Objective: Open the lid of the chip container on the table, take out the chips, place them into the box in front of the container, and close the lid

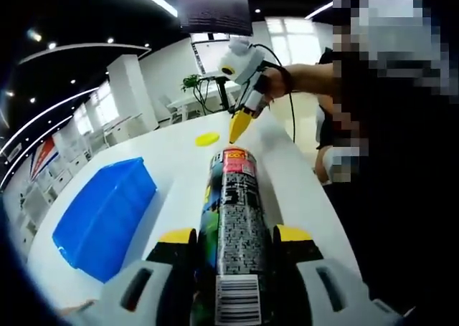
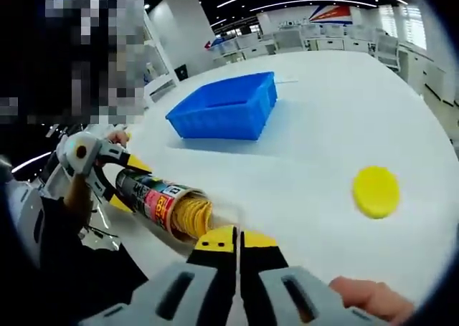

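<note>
The chip can [image 1: 234, 218] lies on its side between the jaws of my left gripper [image 1: 235, 234], which is shut on its body. In the right gripper view the can [image 2: 154, 200] has its mouth open, and stacked yellow chips [image 2: 191, 216] show inside. Its yellow lid [image 2: 376, 191] lies flat on the white table, also seen as the lid [image 1: 207, 138] beyond the can. My right gripper [image 2: 237, 238] is shut with nothing between its tips, just in front of the can's mouth. The right gripper [image 1: 239, 127] hangs above the can's far end. The blue box [image 2: 226, 107] stands open.
The white table [image 2: 323, 125] stretches around the blue box [image 1: 107, 215], which sits left of the can. A person's arm [image 1: 315, 75] and body stand at the table's right edge. Office desks and chairs line the background.
</note>
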Available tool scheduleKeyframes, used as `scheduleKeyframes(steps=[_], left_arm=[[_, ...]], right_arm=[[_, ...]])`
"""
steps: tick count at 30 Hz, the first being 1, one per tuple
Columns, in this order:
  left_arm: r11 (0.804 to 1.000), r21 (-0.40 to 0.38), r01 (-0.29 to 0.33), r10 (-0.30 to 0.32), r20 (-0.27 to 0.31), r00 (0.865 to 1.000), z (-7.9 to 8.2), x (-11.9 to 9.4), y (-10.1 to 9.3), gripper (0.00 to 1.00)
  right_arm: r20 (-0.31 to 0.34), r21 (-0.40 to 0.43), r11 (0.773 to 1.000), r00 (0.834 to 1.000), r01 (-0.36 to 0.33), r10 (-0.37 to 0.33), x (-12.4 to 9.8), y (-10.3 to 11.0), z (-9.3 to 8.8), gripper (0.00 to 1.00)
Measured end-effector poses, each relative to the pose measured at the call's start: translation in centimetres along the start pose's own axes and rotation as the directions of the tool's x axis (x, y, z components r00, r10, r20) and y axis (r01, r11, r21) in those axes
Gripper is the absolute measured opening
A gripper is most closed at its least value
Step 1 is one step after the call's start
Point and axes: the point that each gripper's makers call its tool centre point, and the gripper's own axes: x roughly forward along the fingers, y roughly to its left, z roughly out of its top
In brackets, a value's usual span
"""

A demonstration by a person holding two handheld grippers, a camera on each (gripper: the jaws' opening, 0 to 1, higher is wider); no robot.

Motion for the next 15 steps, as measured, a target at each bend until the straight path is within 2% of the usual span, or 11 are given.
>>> scheduleKeyframes(steps=[15], left_arm=[[1.0, 0.002, -0.003, 0.003, 0.0, 1.0, 0.04, 0.04, -0.05, 0.43]], right_arm=[[-0.003, 0.004, 1.0, 1.0, 0.008, -0.008, -0.21, -0.35, -0.05, 0.0]])
